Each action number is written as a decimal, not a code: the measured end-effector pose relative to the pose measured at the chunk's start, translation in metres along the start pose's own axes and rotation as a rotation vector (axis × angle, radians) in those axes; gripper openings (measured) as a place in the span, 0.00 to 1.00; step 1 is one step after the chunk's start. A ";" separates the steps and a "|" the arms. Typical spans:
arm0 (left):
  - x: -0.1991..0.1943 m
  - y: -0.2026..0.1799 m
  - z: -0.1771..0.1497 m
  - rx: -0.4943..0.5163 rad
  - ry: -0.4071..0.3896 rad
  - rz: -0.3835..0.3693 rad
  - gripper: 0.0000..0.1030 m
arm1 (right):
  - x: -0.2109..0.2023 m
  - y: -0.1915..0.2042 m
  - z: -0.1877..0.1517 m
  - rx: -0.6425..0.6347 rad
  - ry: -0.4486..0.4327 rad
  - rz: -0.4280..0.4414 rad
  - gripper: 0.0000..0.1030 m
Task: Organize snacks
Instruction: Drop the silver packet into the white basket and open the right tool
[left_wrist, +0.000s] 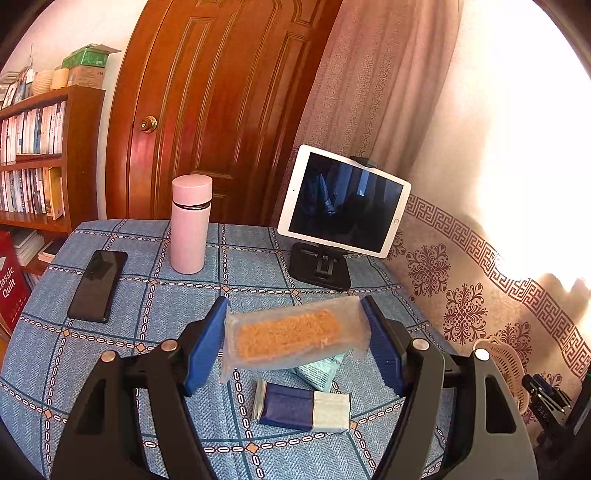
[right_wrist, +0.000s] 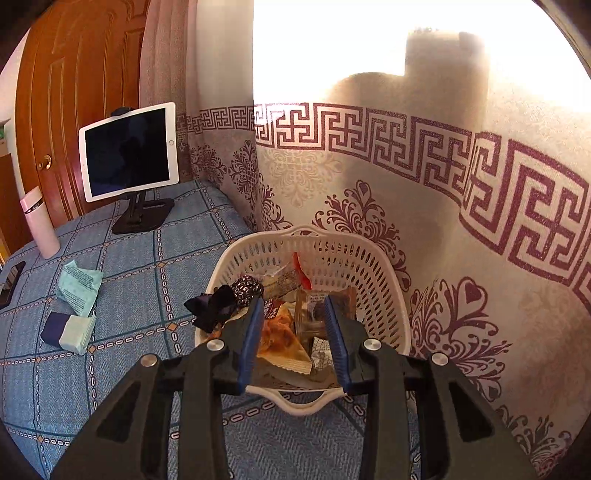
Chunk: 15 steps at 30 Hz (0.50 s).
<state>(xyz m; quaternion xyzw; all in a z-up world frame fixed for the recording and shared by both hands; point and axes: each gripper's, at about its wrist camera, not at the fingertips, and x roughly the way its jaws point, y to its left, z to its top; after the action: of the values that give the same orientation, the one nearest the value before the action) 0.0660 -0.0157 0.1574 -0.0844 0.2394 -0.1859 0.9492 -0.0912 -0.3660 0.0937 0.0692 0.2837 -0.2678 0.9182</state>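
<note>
My left gripper (left_wrist: 295, 338) is shut on a clear-wrapped orange snack bar (left_wrist: 291, 332) and holds it above the blue checked tablecloth (left_wrist: 110, 369). Under it lie a mint-green packet (left_wrist: 319, 373) and a navy-and-white packet (left_wrist: 303, 406); both also show in the right wrist view, the mint one (right_wrist: 79, 288) and the navy one (right_wrist: 68, 332). My right gripper (right_wrist: 293, 332) is open and empty over the white slotted basket (right_wrist: 373, 280), which holds several snack packets (right_wrist: 280, 332). The basket's rim shows at the left wrist view's right edge (left_wrist: 506, 354).
A pink flask (left_wrist: 190, 225), a black phone (left_wrist: 98, 286) and a white tablet on a black stand (left_wrist: 343, 201) sit at the table's far side. A patterned curtain (right_wrist: 443, 184) hangs right behind the basket. A bookshelf (left_wrist: 37, 155) stands left.
</note>
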 end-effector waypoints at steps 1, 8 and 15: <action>0.000 -0.001 0.000 0.001 0.001 -0.001 0.71 | 0.004 0.002 -0.003 -0.003 0.017 0.009 0.33; -0.004 -0.005 -0.001 0.013 -0.007 -0.007 0.71 | 0.022 0.009 -0.014 -0.024 0.077 0.025 0.38; -0.004 -0.010 -0.003 0.025 -0.005 -0.010 0.71 | 0.044 0.000 -0.016 -0.004 0.148 0.021 0.39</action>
<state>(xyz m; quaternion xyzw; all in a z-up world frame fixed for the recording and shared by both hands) 0.0585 -0.0235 0.1587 -0.0742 0.2342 -0.1935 0.9499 -0.0678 -0.3812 0.0558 0.0900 0.3505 -0.2518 0.8976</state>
